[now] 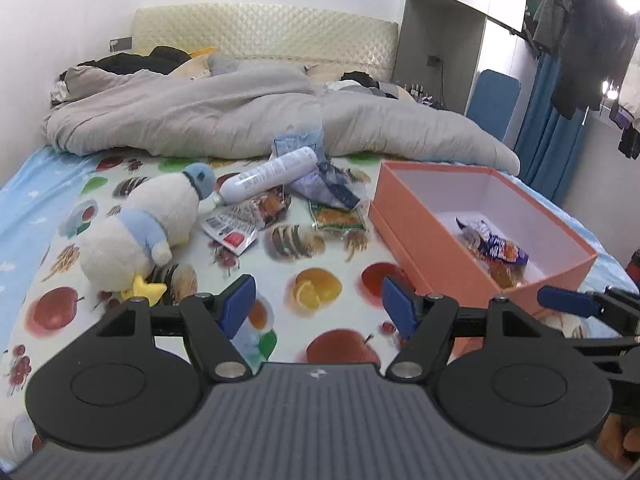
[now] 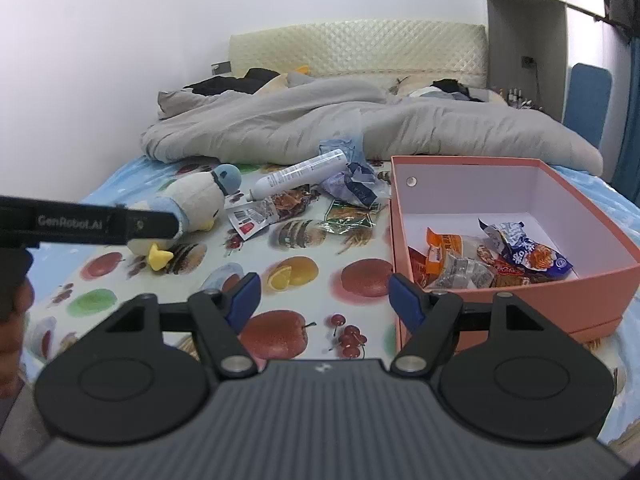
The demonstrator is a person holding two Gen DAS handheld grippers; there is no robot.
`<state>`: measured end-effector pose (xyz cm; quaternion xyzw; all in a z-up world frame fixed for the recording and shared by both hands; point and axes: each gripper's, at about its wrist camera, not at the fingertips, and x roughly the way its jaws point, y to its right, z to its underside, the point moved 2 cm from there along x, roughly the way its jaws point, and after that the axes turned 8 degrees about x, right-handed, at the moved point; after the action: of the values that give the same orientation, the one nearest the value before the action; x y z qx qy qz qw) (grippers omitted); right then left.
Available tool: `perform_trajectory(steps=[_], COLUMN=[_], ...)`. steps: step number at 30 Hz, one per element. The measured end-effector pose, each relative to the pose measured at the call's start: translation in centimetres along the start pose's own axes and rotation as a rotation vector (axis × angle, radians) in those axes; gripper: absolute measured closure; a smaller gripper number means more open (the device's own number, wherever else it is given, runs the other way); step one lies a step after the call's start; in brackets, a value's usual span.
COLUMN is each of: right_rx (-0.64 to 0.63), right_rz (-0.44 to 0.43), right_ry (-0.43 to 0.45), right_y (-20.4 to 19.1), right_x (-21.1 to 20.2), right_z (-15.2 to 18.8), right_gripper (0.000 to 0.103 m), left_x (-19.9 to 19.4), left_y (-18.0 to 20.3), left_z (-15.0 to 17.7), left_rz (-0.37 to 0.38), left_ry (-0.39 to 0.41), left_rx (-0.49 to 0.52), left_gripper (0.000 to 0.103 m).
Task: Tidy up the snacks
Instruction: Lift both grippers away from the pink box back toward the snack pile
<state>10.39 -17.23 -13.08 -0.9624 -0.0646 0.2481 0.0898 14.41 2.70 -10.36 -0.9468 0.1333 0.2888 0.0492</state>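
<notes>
An orange box (image 1: 432, 256) (image 2: 520, 300) stands on the fruit-print bed sheet at the right and holds several snack packets (image 2: 480, 256) (image 1: 496, 246). Loose packets lie on the sheet further back: a clear one with a red label (image 1: 236, 226) (image 2: 260, 216), a green one (image 1: 340, 220) (image 2: 348, 216) and a crumpled blue-white one (image 1: 328, 184) (image 2: 356, 184). My left gripper (image 1: 319, 304) is open and empty, low over the sheet, left of the box. My right gripper (image 2: 325, 298) is open and empty, at the box's near left corner.
A plush duck (image 1: 140, 224) (image 2: 192, 204) lies at the left. A white spray bottle (image 1: 272, 174) (image 2: 300, 174) rests among the packets. A grey duvet (image 1: 240, 116) is piled behind. The left gripper's body (image 2: 88, 226) crosses the right wrist view at the left.
</notes>
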Motion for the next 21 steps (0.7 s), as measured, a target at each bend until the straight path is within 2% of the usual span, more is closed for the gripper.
perform_trajectory(steps=[5, 9, 13, 17, 21], right_rx=[-0.011, -0.008, -0.014, -0.027, -0.047], right_rz=[-0.003, -0.007, -0.012, -0.020, -0.033], right_ry=[-0.040, -0.064, -0.093, -0.105, -0.127], right_y=[-0.8, -1.1, -1.4, -1.7, -2.5], right_x=[1.5, 2.9, 5.1, 7.7, 10.5], right_z=[1.0, 0.9, 1.0, 0.8, 0.4], right_gripper=[0.031, 0.031, 0.031, 0.031, 0.031], left_x=[1.1, 3.1, 5.5, 8.1, 10.6], left_y=[-1.3, -2.8, -5.1, -6.7, -7.9], left_z=[1.6, 1.7, 1.2, 0.0, -1.4], left_rz=[-0.021, -0.052, -0.066, -0.089, -0.072], left_ry=[-0.037, -0.064, -0.095, -0.106, -0.104], left_rx=[-0.012, 0.009, -0.022, 0.003, 0.018], left_gripper=[0.028, 0.028, 0.027, 0.026, 0.022])
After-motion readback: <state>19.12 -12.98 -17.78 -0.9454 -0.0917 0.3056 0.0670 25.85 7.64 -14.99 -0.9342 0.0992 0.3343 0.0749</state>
